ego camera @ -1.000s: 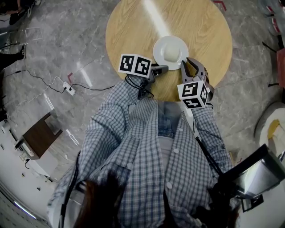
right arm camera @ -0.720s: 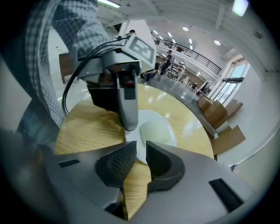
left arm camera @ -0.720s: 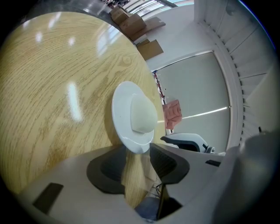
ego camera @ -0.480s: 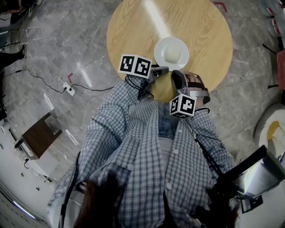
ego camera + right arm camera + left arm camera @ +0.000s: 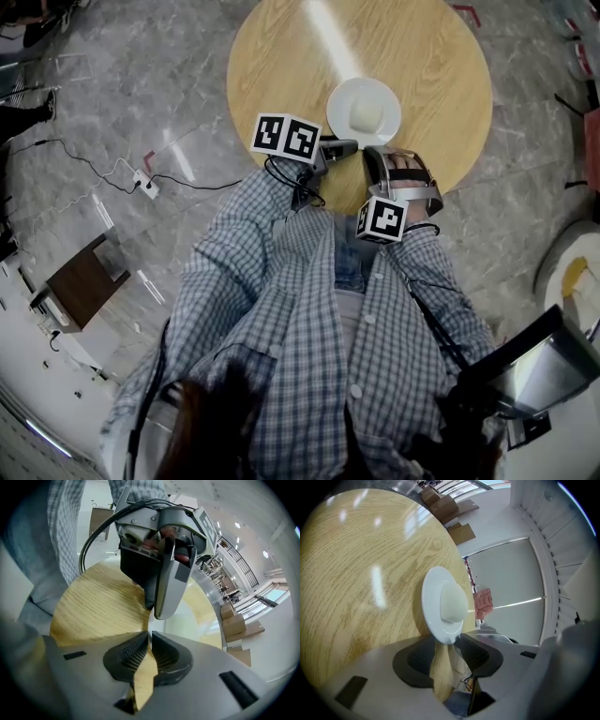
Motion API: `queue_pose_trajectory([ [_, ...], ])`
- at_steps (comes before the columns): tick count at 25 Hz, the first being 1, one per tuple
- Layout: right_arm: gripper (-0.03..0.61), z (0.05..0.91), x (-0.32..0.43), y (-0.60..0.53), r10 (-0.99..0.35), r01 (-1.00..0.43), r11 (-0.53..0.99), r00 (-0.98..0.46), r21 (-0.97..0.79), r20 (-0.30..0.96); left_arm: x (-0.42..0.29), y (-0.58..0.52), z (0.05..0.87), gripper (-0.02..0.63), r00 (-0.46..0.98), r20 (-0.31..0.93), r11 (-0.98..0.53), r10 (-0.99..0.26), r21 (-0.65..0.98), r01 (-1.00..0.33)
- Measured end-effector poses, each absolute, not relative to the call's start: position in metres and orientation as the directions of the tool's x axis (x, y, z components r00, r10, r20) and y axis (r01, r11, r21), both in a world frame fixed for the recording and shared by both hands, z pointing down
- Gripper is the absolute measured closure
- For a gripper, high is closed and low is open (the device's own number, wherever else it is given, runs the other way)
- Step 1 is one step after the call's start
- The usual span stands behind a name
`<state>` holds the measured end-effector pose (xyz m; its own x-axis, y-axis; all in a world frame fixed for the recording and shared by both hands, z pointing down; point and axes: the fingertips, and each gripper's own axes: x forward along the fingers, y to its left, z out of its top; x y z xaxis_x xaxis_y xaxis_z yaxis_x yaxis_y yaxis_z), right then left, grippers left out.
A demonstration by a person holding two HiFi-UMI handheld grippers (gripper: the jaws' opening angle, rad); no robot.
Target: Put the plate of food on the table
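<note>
A white plate (image 5: 363,111) with a pale mound of food (image 5: 365,113) rests on the round wooden table (image 5: 281,56), near its front edge. My left gripper (image 5: 339,146) sits at the plate's near-left rim, open; in the left gripper view the plate (image 5: 443,606) has its rim just at the tips of the spread pads (image 5: 476,654), and wood shows in the gap of the left gripper (image 5: 446,654). My right gripper (image 5: 373,159) hovers over the table edge, off the plate and pointing at the left gripper (image 5: 161,550). The right gripper (image 5: 149,637) is shut and holds nothing.
Grey marble floor surrounds the table. A power strip with a black cable (image 5: 142,186) lies at the left, with a small brown stool (image 5: 82,283) below it. A metal-topped unit (image 5: 534,366) stands at the lower right. Cardboard boxes (image 5: 440,498) stand beyond the table.
The right gripper has drawn back from the plate towards the person, turned to face left, and shut its jaws. The left gripper and plate have stayed put.
</note>
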<state>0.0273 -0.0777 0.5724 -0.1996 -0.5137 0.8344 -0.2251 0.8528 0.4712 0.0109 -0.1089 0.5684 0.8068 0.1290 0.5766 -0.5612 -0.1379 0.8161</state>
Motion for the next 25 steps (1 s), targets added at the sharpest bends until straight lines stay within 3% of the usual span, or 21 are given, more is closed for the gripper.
queue_pose_trajectory([
  [11, 0.546, 0.578, 0.036, -0.08, -0.513, -0.241, 0.85, -0.173, 0.469, 0.841, 0.008, -0.107, 0.569, 0.445, 0.808, 0.576, -0.129, 0.126, 0.817, -0.562],
  [25, 0.517, 0.566, 0.051, -0.078, -0.493, -0.5, 0.799, -0.228, 0.333, 0.84, 0.009, -0.1, 0.558, 0.446, 0.837, 0.541, -0.147, 0.08, 0.837, -0.527],
])
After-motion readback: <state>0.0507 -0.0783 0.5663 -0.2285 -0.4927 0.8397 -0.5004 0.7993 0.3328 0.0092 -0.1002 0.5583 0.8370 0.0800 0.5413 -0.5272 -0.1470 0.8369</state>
